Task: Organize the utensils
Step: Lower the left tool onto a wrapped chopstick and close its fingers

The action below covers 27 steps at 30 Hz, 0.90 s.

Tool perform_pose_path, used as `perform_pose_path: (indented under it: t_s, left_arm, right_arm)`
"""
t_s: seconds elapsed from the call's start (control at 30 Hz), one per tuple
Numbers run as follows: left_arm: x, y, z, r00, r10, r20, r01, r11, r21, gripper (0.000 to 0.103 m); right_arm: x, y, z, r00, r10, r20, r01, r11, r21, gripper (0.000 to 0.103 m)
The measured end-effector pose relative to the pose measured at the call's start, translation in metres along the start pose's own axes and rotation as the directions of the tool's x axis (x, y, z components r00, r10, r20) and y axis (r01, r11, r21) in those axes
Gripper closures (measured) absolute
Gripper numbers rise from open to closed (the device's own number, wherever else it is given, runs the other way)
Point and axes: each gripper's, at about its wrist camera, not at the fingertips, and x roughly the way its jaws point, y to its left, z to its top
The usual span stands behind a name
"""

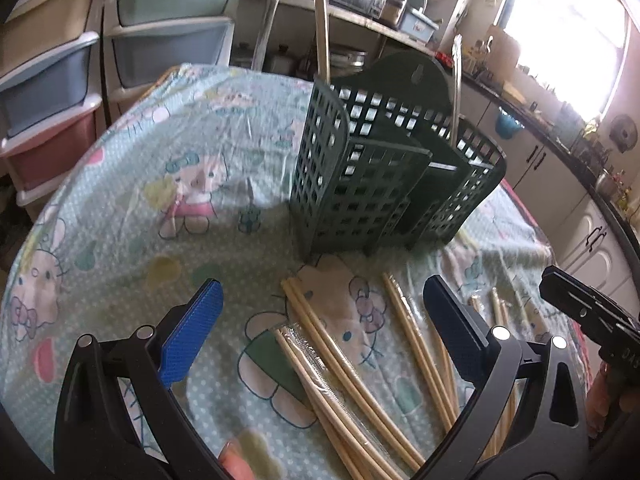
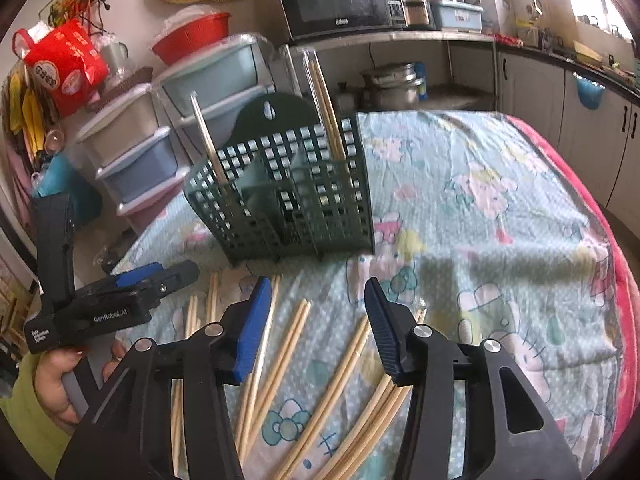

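A dark green slotted utensil holder stands upright on the cartoon-print tablecloth. A wooden chopstick pair and a metal stick stick up out of its compartments. Several loose wooden chopsticks, some in clear wrappers, lie scattered in front of it. My left gripper hovers open just above them, its blue pads wide apart. My right gripper is also open over the pile, nothing pressed between its pads. Each gripper shows at the edge of the other's view.
Stacked plastic drawers stand past the table's far left. A microwave sits on a shelf behind. Kitchen cabinets run along the right. A hand in a green sleeve holds the left gripper's handle.
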Motion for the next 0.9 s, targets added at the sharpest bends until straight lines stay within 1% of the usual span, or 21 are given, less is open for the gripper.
perform_pose_path:
  t_s: [0.07, 0.23, 0.27, 0.4, 0.6, 0.77, 0.87, 0.9]
  left_arm:
    - [0.006, 0.002, -0.001, 1.0, -0.001, -0.018, 0.001, 1.0, -0.007, 0.012]
    - [0.019, 0.007, -0.001, 0.999, 0.001, -0.054, -0.002, 1.0, -0.015, 0.022]
    - [0.021, 0.007, -0.001, 0.998, -0.001, -0.061, 0.0, 1.0, -0.017, 0.023]
    - [0.033, 0.013, -0.002, 0.995, -0.021, -0.1, 0.017, 0.999, -0.043, 0.03]
    - [0.044, 0.019, -0.001, 0.99, -0.044, -0.134, 0.033, 0.996, -0.078, 0.042]
    - [0.051, 0.017, 0.001, 0.989, 0.003, -0.151, -0.007, 0.999, -0.032, 0.047]
    - [0.052, 0.013, -0.001, 0.989, 0.049, -0.141, -0.048, 0.999, 0.013, 0.057]
    - [0.052, 0.013, -0.001, 0.989, 0.054, -0.136, -0.052, 0.998, 0.018, 0.062]
  right_arm:
    - [0.005, -0.002, -0.003, 1.0, 0.005, -0.016, -0.005, 1.0, 0.004, 0.059]
    - [0.017, -0.008, -0.008, 0.998, 0.007, -0.062, -0.007, 1.0, 0.012, 0.06]
    - [0.019, -0.008, -0.008, 0.998, 0.007, -0.068, -0.006, 1.0, 0.012, 0.06]
    - [0.027, -0.01, -0.012, 0.996, 0.012, -0.093, -0.011, 1.0, 0.012, 0.06]
    - [0.035, -0.013, -0.016, 0.992, 0.017, -0.123, -0.014, 1.0, 0.025, 0.06]
    - [0.041, -0.016, -0.016, 0.99, 0.01, -0.142, -0.004, 0.999, 0.038, 0.06]
    - [0.044, -0.018, -0.016, 0.988, 0.007, -0.156, 0.0, 0.999, 0.044, 0.06]
    - [0.045, -0.019, -0.017, 0.987, 0.004, -0.16, 0.003, 0.999, 0.046, 0.06]
